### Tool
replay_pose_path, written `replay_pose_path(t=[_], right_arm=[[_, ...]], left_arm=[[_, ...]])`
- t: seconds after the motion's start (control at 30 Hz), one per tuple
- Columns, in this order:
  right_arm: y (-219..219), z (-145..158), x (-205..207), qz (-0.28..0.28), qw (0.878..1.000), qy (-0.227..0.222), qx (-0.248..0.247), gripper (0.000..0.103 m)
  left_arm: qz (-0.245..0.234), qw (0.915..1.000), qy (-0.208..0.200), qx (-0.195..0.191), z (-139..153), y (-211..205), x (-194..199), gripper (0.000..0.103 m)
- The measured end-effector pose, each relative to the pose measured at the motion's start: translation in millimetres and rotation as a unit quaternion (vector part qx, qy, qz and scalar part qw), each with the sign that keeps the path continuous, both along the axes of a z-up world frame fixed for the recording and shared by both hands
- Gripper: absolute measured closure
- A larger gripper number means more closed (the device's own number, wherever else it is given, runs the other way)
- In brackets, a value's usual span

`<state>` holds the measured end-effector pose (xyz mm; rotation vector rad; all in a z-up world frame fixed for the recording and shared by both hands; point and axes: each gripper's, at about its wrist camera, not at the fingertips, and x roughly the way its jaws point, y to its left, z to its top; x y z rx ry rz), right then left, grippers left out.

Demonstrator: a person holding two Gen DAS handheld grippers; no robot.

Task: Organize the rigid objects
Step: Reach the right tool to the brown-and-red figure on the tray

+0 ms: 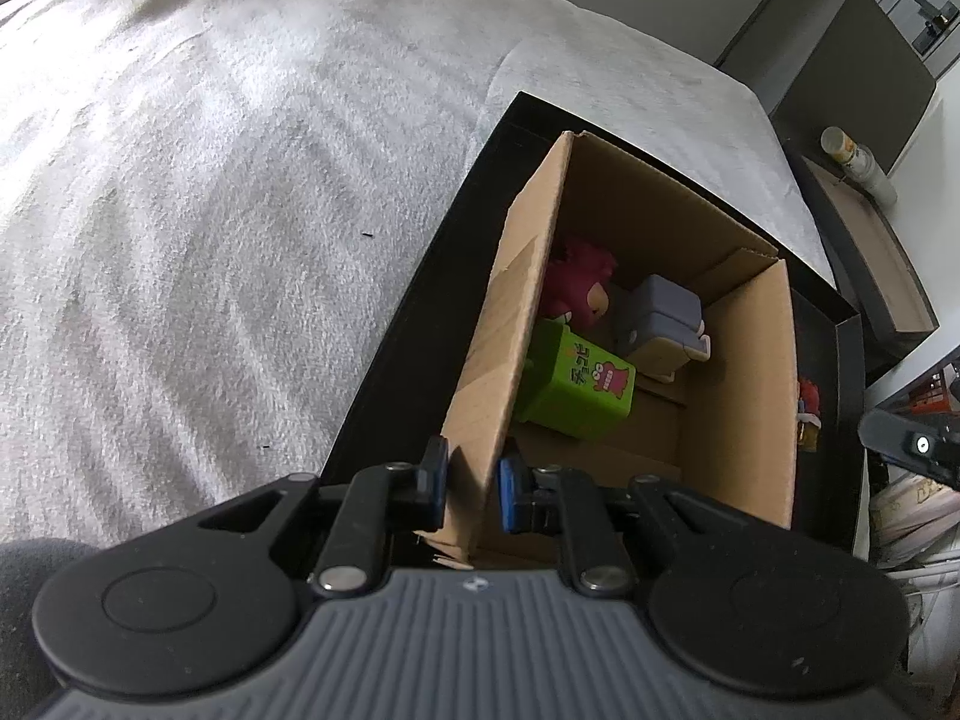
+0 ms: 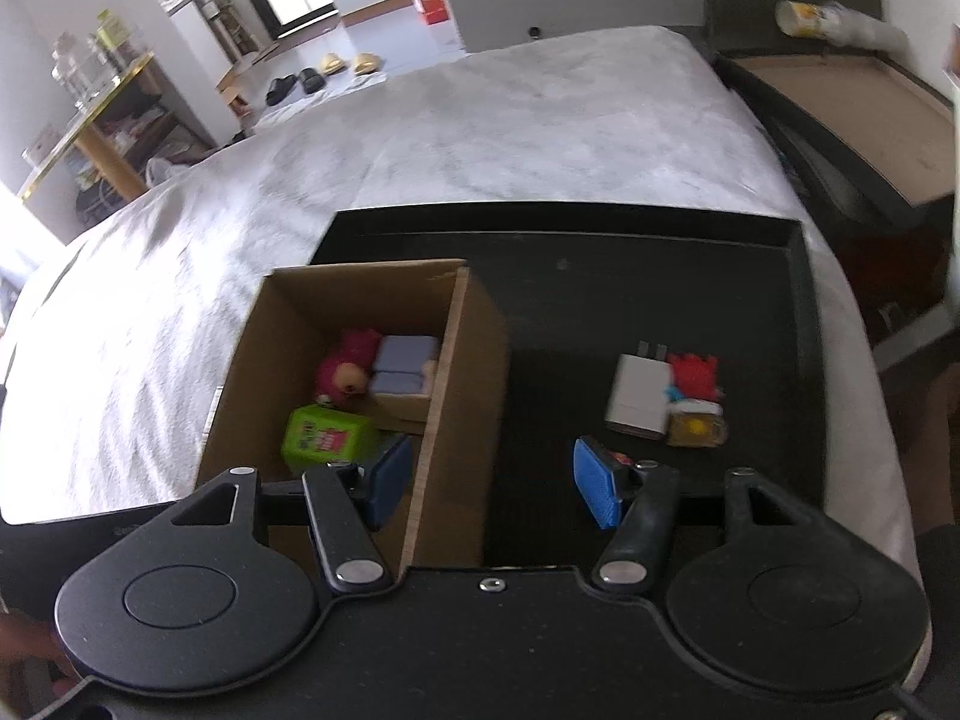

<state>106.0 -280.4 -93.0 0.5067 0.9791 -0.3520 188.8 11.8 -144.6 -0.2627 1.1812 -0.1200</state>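
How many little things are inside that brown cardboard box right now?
3, inside the brown cardboard box: a pink plush figure at the back, a grey-blue blocky toy beside it, and a green printed cube nearer the front. Others may be hidden.

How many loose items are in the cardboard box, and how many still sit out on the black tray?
In the cardboard box: 3 (pink plush toy, grey-lilac block toy, green box)
On the black tray: 3 (white charger, red figure, small amber mug)
Total: 6
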Motion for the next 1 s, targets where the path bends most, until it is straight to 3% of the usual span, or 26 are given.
replay_pose_path(t=[0.37, 1.0], right_arm=[[-36, -20, -34, -0.038, 0.999, 0.003, 0.020, 0.044], [-46, -64, -21, -0.036, 0.998, 0.018, 0.057, 0.044]], left_arm=[[0.004, 0.9998, -0.003, 0.017, 0, -5, -2, 0.088], [-0.004, 0.9991, 0.002, 0.041, 1, -12, -3, 0.089]])
